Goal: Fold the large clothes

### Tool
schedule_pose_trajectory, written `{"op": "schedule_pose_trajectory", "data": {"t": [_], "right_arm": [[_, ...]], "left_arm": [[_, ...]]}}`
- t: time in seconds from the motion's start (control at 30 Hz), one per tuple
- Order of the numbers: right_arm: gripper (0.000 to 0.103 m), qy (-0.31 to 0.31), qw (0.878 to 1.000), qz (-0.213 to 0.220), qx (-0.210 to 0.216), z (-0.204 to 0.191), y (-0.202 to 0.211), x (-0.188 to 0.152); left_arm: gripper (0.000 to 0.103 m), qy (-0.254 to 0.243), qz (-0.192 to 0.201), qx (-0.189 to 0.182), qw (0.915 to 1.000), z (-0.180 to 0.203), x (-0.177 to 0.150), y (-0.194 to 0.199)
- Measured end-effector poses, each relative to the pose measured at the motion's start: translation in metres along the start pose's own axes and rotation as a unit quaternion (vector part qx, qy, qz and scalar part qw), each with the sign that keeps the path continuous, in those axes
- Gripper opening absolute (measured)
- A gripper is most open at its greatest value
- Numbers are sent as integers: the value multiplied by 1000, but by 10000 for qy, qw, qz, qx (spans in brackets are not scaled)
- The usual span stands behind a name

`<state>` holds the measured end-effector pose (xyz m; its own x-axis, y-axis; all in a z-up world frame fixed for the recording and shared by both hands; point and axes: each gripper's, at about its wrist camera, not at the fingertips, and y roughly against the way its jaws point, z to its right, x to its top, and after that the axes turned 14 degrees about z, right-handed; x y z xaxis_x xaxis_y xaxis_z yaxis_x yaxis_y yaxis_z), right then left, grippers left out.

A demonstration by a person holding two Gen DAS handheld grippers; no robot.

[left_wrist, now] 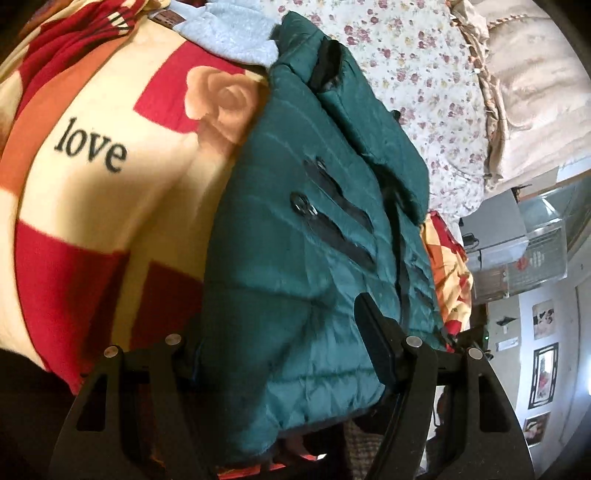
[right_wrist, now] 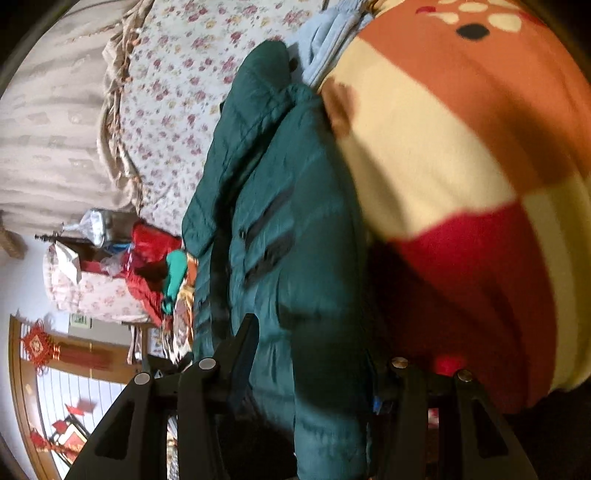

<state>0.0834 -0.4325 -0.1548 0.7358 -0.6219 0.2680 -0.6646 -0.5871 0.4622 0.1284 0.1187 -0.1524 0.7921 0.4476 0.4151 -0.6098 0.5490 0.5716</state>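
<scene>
A dark green puffer jacket (left_wrist: 295, 258) with black zippers lies folded on a red, cream and orange blanket (left_wrist: 92, 206) printed with "love". In the left wrist view my left gripper (left_wrist: 284, 343) straddles the jacket's near edge, one finger (left_wrist: 373, 339) on top and the other hidden under the fabric. In the right wrist view the same jacket (right_wrist: 295, 229) runs away from me, and my right gripper (right_wrist: 314, 358) also holds its near edge between its fingers (right_wrist: 243, 343), the other finger hidden by fabric.
A floral sheet (left_wrist: 424, 92) covers the bed beyond the jacket, with a grey-blue garment (left_wrist: 229, 33) at the far end. Beige curtains (right_wrist: 55, 110) hang at the side. A cluttered red and floral pile (right_wrist: 110, 273) and clear boxes (left_wrist: 524, 251) stand beside the bed.
</scene>
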Motion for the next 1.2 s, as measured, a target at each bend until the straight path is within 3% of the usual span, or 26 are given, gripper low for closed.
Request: {"op": "schedule_pose_trajectory", "data": {"t": [0.13, 0.23, 0.4, 0.43, 0.5, 0.63, 0.7, 0.77, 0.83, 0.97, 1.2], "right_arm": [[48, 51, 9999, -28, 128, -4, -1, -15], [48, 31, 9997, 80, 228, -9, -3, -21], [48, 125, 9992, 96, 362, -22, -11, -27], [48, 128, 9995, 86, 291, -21, -14, -28], [47, 107, 9998, 65, 179, -18, -19, -31], [36, 175, 9997, 162, -51, -18, -21, -35], [33, 328, 9989, 245, -235, -22, -20, -38], [30, 547, 9970, 303, -453, -27, -19, -41], [24, 816, 9938, 364, -662, -36, -17, -42], [16, 927, 9928, 465, -601, -51, -8, -40], [14, 1042, 9926, 599, -155, -81, 28, -42]], "left_arm": [[69, -112, -24, -57, 9999, 5, -8, -2], [77, -226, 61, -61, 9997, 8, -13, -6], [78, -435, 117, 217, 9987, 15, -17, -8], [75, -469, 145, 336, 9982, 17, -17, -9], [57, -624, 198, 652, 9957, 21, -20, -10], [48, -917, 236, 906, 9914, 27, -26, -11], [39, -909, 270, 1039, 9901, 27, -27, -11], [23, -936, 246, 1247, 9875, 27, -28, -10], [16, -937, 237, 1333, 9864, 29, -26, -7], [12, -1021, 316, 1406, 9843, 42, -26, 7], [11, -982, 627, 1019, 9879, 66, -26, 51]]}}
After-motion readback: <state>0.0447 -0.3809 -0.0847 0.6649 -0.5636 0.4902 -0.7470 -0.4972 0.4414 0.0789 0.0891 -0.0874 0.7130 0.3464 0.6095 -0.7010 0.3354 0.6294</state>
